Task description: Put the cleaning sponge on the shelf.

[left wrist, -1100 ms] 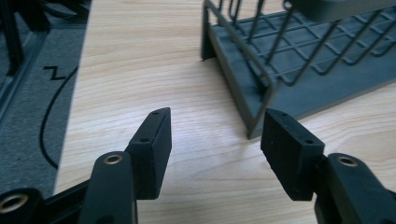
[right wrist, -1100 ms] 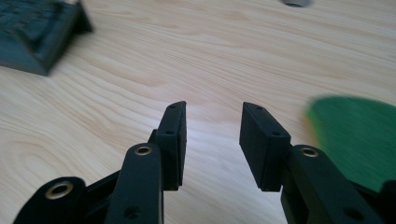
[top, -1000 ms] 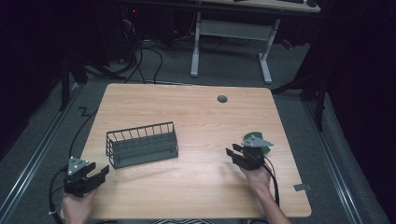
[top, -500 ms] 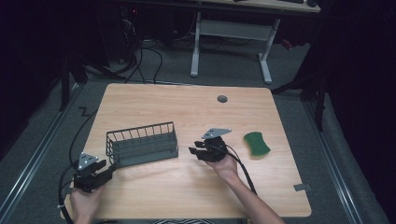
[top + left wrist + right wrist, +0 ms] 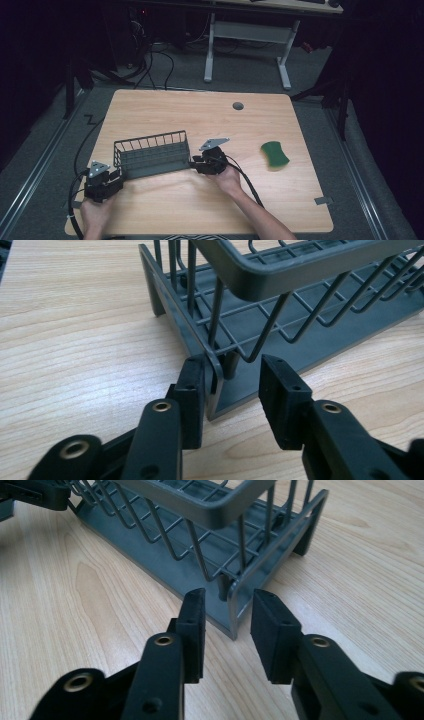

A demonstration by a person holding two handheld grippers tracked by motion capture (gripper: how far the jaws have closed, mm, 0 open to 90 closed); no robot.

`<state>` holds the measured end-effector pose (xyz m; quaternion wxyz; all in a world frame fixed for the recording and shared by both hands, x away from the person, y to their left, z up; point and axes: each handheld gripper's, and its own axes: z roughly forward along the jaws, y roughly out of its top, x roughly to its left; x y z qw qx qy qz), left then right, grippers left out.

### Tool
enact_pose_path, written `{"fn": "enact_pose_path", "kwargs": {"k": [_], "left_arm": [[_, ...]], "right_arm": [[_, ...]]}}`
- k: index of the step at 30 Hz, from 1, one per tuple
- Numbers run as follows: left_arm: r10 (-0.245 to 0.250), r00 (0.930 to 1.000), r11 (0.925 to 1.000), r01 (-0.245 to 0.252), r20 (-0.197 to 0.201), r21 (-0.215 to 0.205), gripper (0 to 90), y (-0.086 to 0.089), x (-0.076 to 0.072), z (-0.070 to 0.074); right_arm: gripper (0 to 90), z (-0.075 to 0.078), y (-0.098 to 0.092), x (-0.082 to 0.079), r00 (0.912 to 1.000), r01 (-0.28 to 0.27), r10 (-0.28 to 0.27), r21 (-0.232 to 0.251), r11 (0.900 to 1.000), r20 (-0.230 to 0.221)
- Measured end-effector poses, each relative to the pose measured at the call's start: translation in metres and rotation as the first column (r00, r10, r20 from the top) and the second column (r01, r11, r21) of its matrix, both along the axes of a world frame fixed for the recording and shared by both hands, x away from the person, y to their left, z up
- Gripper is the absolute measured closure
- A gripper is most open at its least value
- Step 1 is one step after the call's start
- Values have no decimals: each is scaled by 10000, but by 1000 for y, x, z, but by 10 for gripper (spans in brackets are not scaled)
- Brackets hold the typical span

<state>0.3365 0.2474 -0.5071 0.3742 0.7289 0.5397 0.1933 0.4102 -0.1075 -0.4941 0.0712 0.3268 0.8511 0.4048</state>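
Wooden worktop (image 5: 165,210) was seen with the grey wire rack (image 5: 152,155) mid-left, its end corners straddled by the left tool (image 5: 232,390) and right tool (image 5: 227,625), both closing but not yet clamped, so even squeezing before any lift was probably called for.

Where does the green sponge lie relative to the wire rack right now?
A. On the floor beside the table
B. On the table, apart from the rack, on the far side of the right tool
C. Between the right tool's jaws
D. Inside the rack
B: in the high view the green sponge lies on the table, with the right tool between it and the wire rack.
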Motion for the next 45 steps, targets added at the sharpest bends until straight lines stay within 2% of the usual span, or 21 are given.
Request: {"fn": "enact_pose_path", "kwargs": {"k": [3,5,7,8,18,26,33,35,36,37,38,41,42,45], "left_arm": [[28,10000,10000,-28,-54,54,664,0,1,0],[58,10000,10000,-58,-60,-51,691,1,1,0],[-29,9999,10000,29,-114,-16,701,2,2,0],[-35,9999,10000,34,-108,-21,708,2,2,0],[-296,9994,9995,297,-172,94,718,-6,5,1],[-682,9977,9974,683,-62,222,733,-20,11,3],[-1178,9930,9926,1179,-26,302,751,-37,18,5],[-1238,9923,9911,1237,-10,483,760,-44,20,5],[-1249,9922,9916,1248,16,334,856,-45,21,5],[-1282,9917,9917,1282,11,-51,859,-45,24,5],[-1311,9914,9913,1311,24,-132,858,-46,25,4],[-1414,9900,9899,1414,-19,84,858,-55,28,5],[-1438,9896,9896,1438,-27,88,858,-57,29,5],[-1580,9874,9874,1581,-51,39,858,-64,32,5]], "right_arm": [[733,-2,5,4,9999,-98,96,-129,9999,-144],[772,-3,7,5,9997,-118,113,-225,9997,-226],[807,-3,8,5,9998,-72,66,-281,9996,-207],[842,-3,8,5,10000,-45,43,-368,9993,-57],[864,-2,1,4,9999,54,-46,-600,9982,132],[868,0,-15,3,9991,388,-378,-509,9980,212],[869,1,-35,2,9968,767,-757,-376,9963,262],[870,1,-41,1,9956,914,-904,-414,9950,239],[870,2,-44,1,9943,1043,-1032,-432,9936,253],[870,2,-48,1,9939,1078,-1067,-445,9932,261],[870,3,-53,2,9937,1116,-1111,-320,9932,173],[870,4,-59,0,9928,1159,-1143,-471,9921,348],[870,4,-60,-1,9922,1207,-1185,-593,9909,383],[870,4,-68,-2,9907,1336,-1319,-552,9895,332]]}}
